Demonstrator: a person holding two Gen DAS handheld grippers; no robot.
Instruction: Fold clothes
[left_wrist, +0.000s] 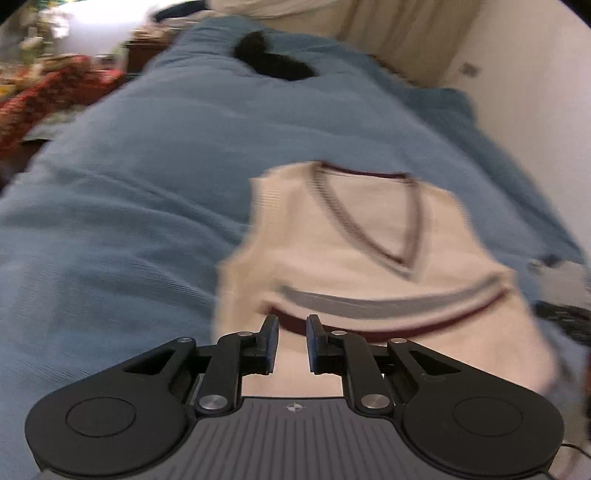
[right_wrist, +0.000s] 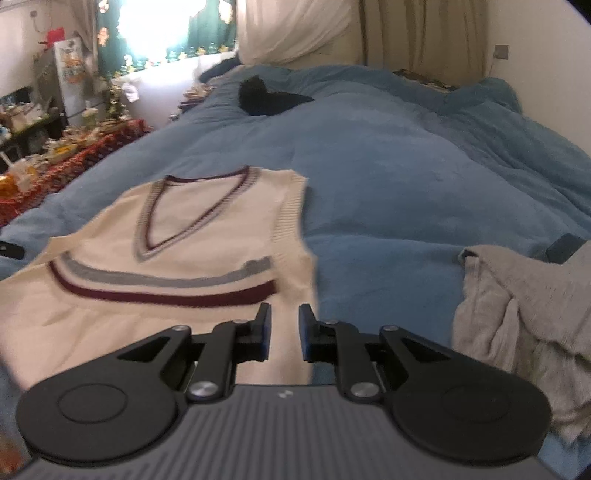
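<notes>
A cream sleeveless V-neck vest (left_wrist: 351, 240) with a grey and a maroon chest stripe lies spread flat, front up, on a blue bedspread (left_wrist: 147, 166). My left gripper (left_wrist: 293, 321) hovers over the vest's lower left part, near the maroon stripe. Its jaws stand slightly apart with nothing pinched between them. In the right wrist view the same vest (right_wrist: 207, 236) lies to the left. My right gripper (right_wrist: 283, 308) is over the vest's lower right edge, jaws a little apart and holding nothing.
A crumpled grey garment (right_wrist: 517, 314) lies on the bedspread (right_wrist: 406, 166) at the right. A black garment (right_wrist: 266, 98) sits far up the bed. A cluttered table with a red cloth (right_wrist: 74, 155) stands left of the bed; a wall and curtains are at the right and back.
</notes>
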